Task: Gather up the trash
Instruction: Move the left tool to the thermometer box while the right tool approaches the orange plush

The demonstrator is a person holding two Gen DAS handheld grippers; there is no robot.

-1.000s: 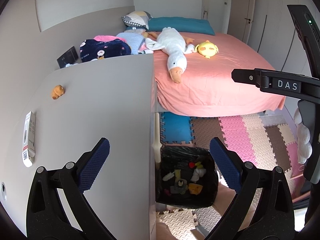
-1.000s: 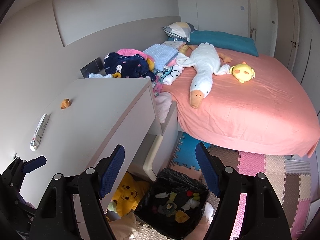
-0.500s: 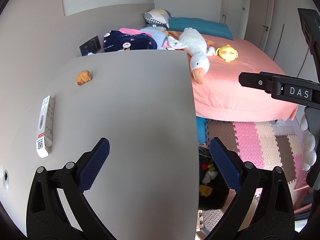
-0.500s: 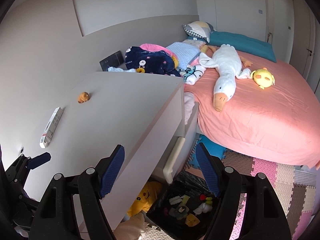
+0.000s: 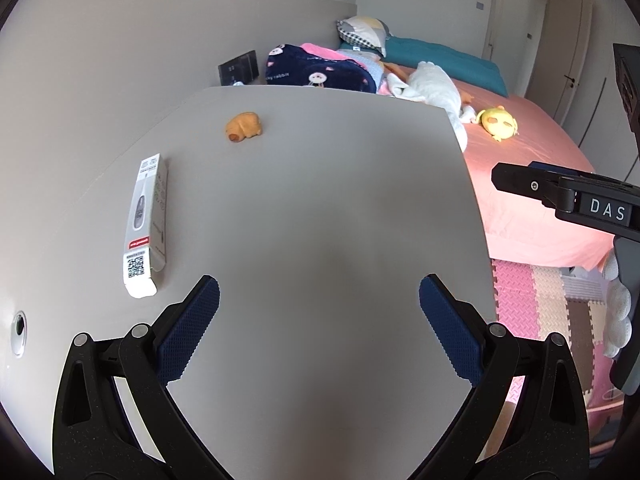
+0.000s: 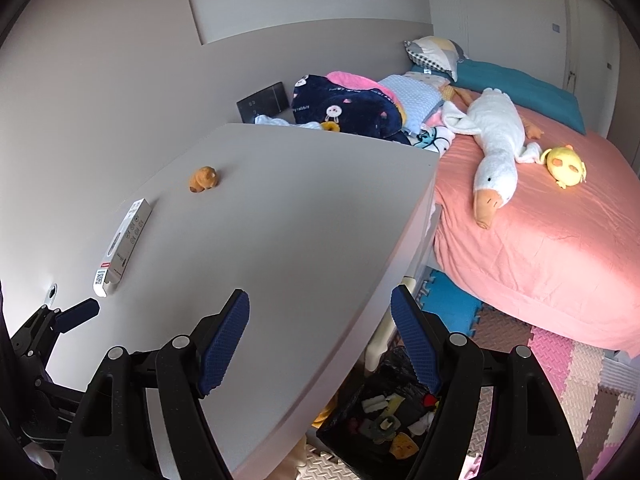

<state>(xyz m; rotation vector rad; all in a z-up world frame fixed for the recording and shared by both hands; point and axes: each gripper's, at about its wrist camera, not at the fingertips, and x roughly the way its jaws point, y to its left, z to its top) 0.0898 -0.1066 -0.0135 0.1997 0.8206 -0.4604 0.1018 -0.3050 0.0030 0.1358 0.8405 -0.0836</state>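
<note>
Both wide open, holding nothing — left tongs and right tongs up over the surface, ready to grab. Long white box at ten o'clock, little orange thing at eleven — trash bag down on the floor

White capitals "DAS" stand on a black label of the right gripper, seen at the right edge of the left wrist view. The box on the worktop carries a QR code near its lower end and a red strip above it, whose lettering is too small to read; small print at its top end is also unreadable. The navy blanket behind the worktop bears pale lettering that ends in "rabbit", with the first word unclear. In the right wrist view the box's print cannot be read
</note>
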